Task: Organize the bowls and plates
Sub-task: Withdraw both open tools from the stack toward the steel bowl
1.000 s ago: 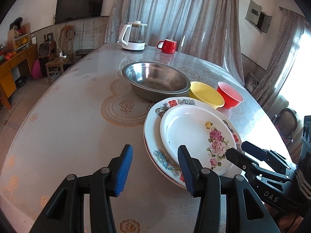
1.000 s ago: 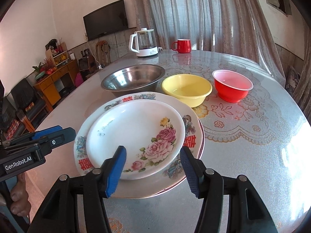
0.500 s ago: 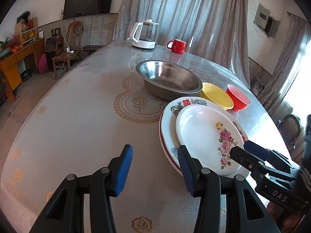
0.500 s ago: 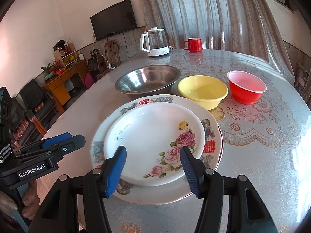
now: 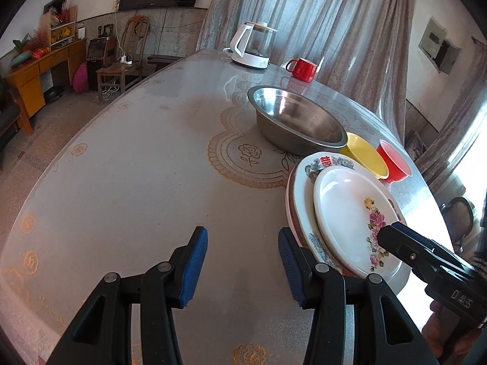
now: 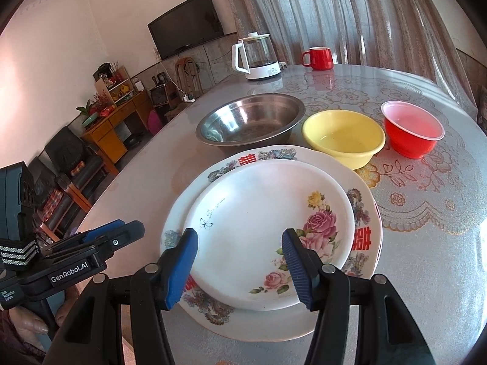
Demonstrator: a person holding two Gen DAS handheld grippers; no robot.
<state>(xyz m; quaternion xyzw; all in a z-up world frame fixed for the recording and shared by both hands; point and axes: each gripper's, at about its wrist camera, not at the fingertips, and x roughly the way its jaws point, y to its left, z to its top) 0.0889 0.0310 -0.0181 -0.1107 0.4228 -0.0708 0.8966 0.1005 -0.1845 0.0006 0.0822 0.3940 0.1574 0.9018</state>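
In my right wrist view the right gripper (image 6: pixel 239 263) is at the bottom centre of the frame, its jaws apart with nothing pressed between the blue pads; they hang above the near edge of the rose plate (image 6: pixel 268 228). This smaller white plate lies on top of the large plate (image 6: pixel 365 237), the one with red characters on its rim, and both sit in the middle of the frame on the table (image 6: pixel 426 273). Behind them, across the upper middle of the frame, I see a row: the steel bowl (image 6: pixel 249 121) on the left, the yellow bowl (image 6: pixel 344 135) beside it, then the red bowl (image 6: pixel 412 130) at the right. I cannot tell if the yellow bowl touches the large plate.

In the left wrist view the left gripper (image 5: pixel 242 266) is at the bottom centre, also open and empty, over bare table to the left of the plate stack. Its right pad is just beside the rim of the large plate; contact I cannot confirm.

Far back, near the curtain, stand a white kettle (image 6: pixel 257 56) and a red mug (image 6: pixel 318 57).
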